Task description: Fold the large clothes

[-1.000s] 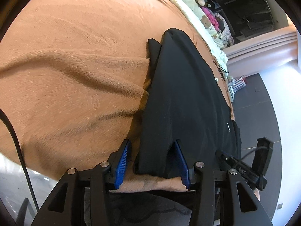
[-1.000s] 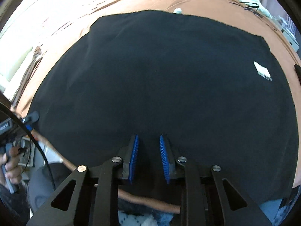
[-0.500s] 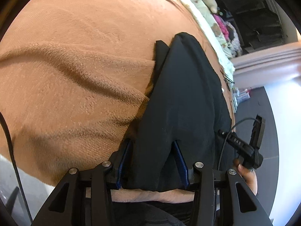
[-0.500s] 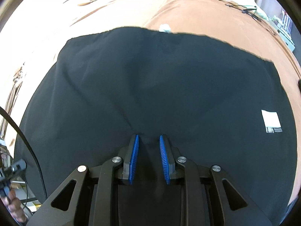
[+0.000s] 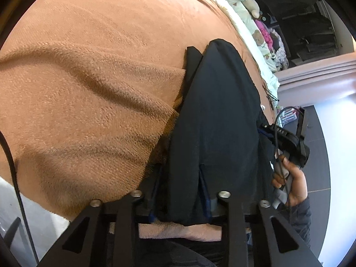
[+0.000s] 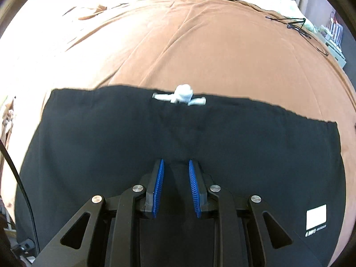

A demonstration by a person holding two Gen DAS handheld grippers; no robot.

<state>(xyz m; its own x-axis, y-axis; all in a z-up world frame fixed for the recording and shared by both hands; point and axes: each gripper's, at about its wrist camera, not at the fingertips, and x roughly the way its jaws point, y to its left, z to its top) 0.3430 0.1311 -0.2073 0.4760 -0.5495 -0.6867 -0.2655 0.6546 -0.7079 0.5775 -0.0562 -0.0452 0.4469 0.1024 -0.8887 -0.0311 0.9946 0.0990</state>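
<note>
The left hand-held gripper is pointed obliquely downward, its jaws closing with black cloth bunched between them. The right hand-held gripper is tilted steeply down, its blue pads held narrowly apart with cloth gathered between. The person's right hand is wrapped around its grip.

The left tool is closing on the black garment's edge, now bunched between its pads
</note>
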